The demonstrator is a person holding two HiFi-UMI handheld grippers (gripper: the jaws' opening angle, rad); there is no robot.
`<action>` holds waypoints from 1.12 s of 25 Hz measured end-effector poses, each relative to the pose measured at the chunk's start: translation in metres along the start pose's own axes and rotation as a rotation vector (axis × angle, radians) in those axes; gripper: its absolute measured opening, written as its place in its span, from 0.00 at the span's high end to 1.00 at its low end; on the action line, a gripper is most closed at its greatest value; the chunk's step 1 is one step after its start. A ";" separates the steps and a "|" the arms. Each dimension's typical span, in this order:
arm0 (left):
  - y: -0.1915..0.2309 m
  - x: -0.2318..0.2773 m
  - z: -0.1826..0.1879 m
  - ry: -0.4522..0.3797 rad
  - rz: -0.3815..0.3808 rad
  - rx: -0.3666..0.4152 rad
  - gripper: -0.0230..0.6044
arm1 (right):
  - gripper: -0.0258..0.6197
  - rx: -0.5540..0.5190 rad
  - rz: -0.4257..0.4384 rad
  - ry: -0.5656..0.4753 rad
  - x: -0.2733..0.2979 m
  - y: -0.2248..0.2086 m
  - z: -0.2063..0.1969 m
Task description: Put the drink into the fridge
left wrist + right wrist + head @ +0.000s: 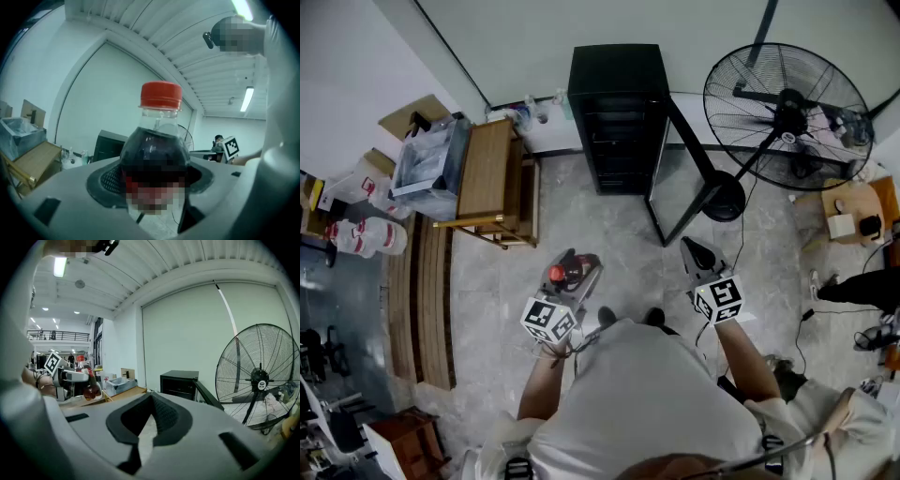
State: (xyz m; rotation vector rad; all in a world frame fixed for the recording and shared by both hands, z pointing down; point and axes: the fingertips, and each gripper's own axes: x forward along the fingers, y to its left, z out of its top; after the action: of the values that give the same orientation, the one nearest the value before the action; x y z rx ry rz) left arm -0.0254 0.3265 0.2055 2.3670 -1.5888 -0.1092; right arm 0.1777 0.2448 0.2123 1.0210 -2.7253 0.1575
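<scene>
The drink is a dark cola bottle (pixel 157 150) with a red cap, standing upright between the jaws of my left gripper (pixel 157 187), which is shut on its body. In the head view this gripper (pixel 577 265) holds the bottle (pixel 559 275) above the floor, short of the black fridge (pixel 619 117). The fridge door (pixel 684 173) hangs open toward me on the right. My right gripper (pixel 696 251) is level with the left one, shut and empty, pointing at the door. In the right gripper view its jaws (pixel 140 437) meet, with the fridge (pixel 180 383) ahead and the held bottle (pixel 86 380) at left.
A large pedestal fan (pixel 787 117) stands right of the fridge, its base (pixel 727 202) by the open door. A wooden table (pixel 487 178) with a plastic bin (pixel 431 169) is to the left. Wooden planks (pixel 422 300) lie along the left floor. Cables trail at right.
</scene>
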 end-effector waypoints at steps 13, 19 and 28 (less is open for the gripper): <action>0.024 -0.012 0.006 0.008 -0.009 -0.016 0.48 | 0.96 0.029 -0.019 -0.001 0.016 0.015 0.005; 0.045 -0.023 0.007 0.001 -0.042 -0.022 0.48 | 0.96 0.048 -0.059 0.010 0.027 0.034 0.003; 0.074 -0.035 0.013 0.020 -0.086 -0.008 0.48 | 0.96 0.053 -0.094 0.008 0.045 0.064 0.001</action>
State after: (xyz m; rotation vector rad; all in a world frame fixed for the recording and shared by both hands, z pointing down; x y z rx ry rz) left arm -0.1086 0.3303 0.2104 2.4228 -1.4753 -0.1095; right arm 0.1019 0.2643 0.2216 1.1581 -2.6720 0.2181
